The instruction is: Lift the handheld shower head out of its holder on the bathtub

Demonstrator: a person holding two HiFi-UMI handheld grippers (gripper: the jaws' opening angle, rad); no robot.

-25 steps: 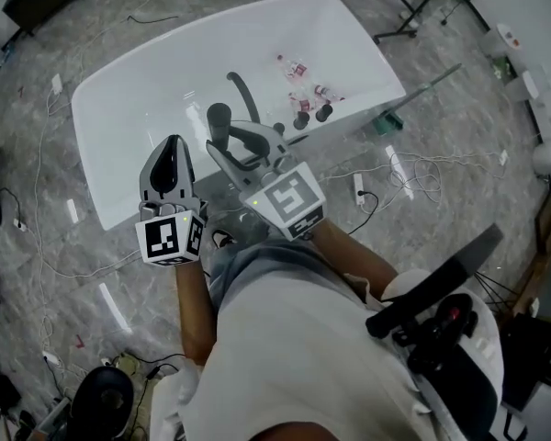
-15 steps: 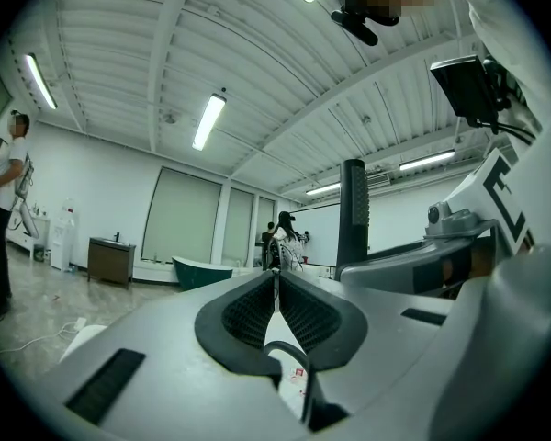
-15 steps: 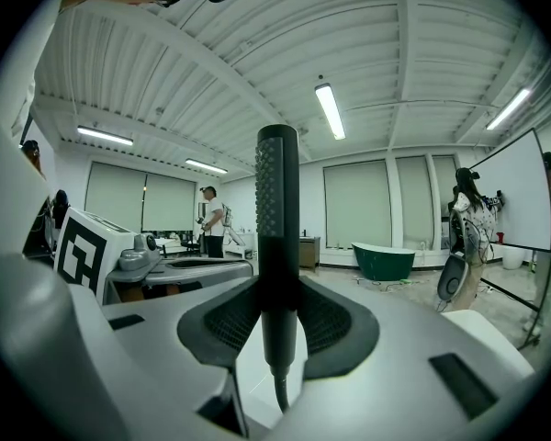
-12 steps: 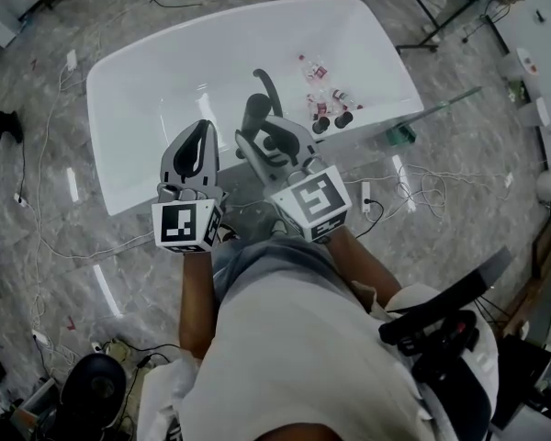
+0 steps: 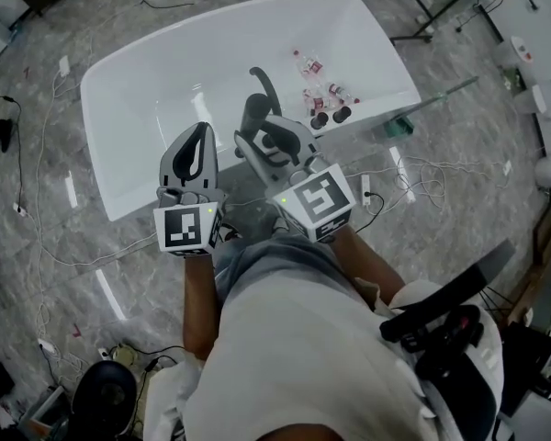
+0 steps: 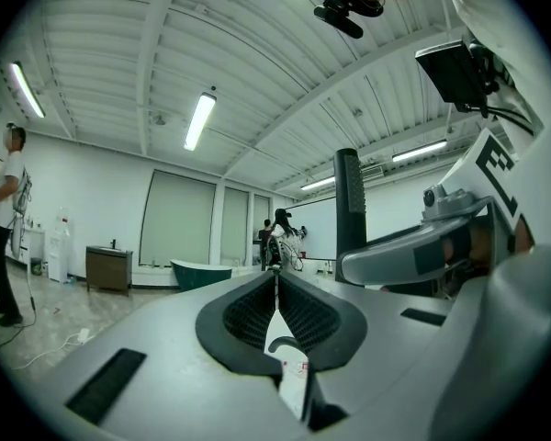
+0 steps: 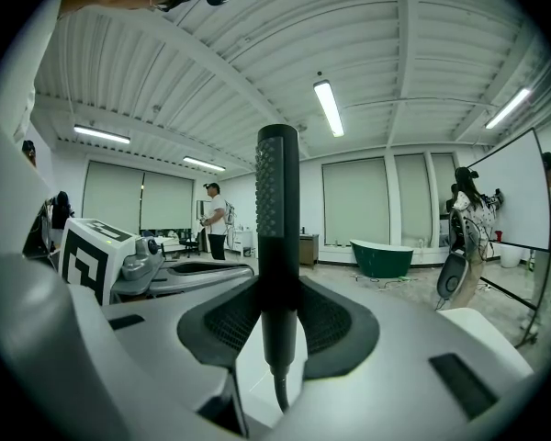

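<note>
Shower head [image 7: 277, 200] held upright in the right gripper [image 7: 277, 315], just above the bathtub [image 5: 147, 81] at its near rim.
The jaws stand partly apart, with their pads pressing the black handle from both sides, and the hose [image 7: 278, 390] hangs from its lower end. No holder shows around the handle, so the lift-out looks done or nearly so. Next, keep it upright and let the hose follow without snagging. The left gripper [image 6: 277, 306], jaws together on nothing, hangs beside it over the same rim. Small bottles [image 5: 314, 85] and dark fittings [image 5: 329, 115] crowd the tub's right-hand rim, and cables [image 5: 422, 168] lie on the floor beside the tub.
</note>
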